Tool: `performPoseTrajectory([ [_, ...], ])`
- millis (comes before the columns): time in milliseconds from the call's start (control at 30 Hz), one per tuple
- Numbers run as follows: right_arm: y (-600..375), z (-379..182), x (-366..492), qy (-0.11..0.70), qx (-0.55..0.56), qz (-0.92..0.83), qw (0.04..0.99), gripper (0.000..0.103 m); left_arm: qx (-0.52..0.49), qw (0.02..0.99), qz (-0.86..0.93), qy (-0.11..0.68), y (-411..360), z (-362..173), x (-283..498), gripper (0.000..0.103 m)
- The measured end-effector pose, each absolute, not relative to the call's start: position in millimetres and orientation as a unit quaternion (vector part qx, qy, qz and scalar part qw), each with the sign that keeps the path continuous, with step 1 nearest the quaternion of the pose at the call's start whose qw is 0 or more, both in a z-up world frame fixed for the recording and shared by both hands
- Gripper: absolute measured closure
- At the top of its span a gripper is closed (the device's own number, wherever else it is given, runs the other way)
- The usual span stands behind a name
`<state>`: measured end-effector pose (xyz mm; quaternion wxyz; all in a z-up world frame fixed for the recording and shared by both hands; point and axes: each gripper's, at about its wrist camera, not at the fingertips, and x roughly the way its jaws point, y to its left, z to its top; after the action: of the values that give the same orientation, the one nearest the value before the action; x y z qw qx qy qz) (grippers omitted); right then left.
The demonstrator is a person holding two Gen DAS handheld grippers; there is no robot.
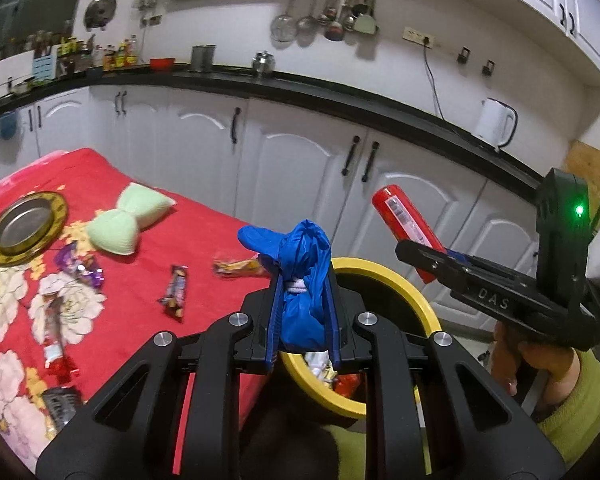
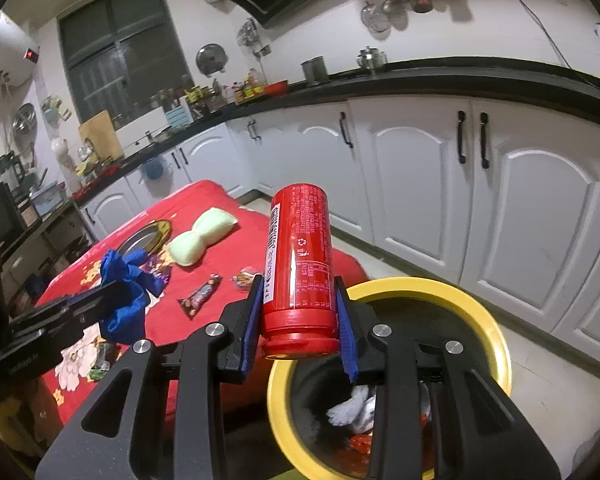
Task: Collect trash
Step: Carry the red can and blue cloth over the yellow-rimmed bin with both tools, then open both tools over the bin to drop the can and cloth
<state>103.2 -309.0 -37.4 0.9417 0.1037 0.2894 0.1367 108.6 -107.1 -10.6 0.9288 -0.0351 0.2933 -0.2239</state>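
Both hand-held grippers carry trash at the yellow-rimmed bin [image 2: 496, 332]: the left hand-held gripper [image 1: 304, 304] pinches a crumpled blue bag [image 1: 304, 280], the right hand-held gripper [image 2: 298, 320] clamps a red can [image 2: 298, 264]. Dropping looks next; each load should sit over the bin's mouth before its jaws spread. Wrappers [image 1: 176, 292] remain on the red-clothed table [image 1: 140, 248].

Crumpled blue thin-plastic bag [image 1: 304, 280]: soft, faintly shiny; red cylindrical plastic container [image 2: 298, 276]: smooth, glossy, with printed label. Round bin's yellow plastic rim [image 2: 496, 340]: smooth, semi-gloss. Red floral cloth table cover [image 1: 132, 280]: matt, woven; foil snack wrappers [image 1: 175, 292]: glossy, crinkled.
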Motion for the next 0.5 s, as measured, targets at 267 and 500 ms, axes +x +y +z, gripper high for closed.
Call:
performPoseTrajectory([
  [267, -333.8, -46.9, 107.8, 0.299, 0.109, 0.108, 0.942, 0.071, -0.029, 0.919, -0.241, 0.310, -130.3, -24.6, 115.3, 0.090],
  [500, -349.9, -60.7, 114.2, 0.319, 0.116, 0.090, 0.936, 0.071, -0.019, 0.907, -0.257, 0.332, -151.3, -44.2, 118.1, 0.090],
])
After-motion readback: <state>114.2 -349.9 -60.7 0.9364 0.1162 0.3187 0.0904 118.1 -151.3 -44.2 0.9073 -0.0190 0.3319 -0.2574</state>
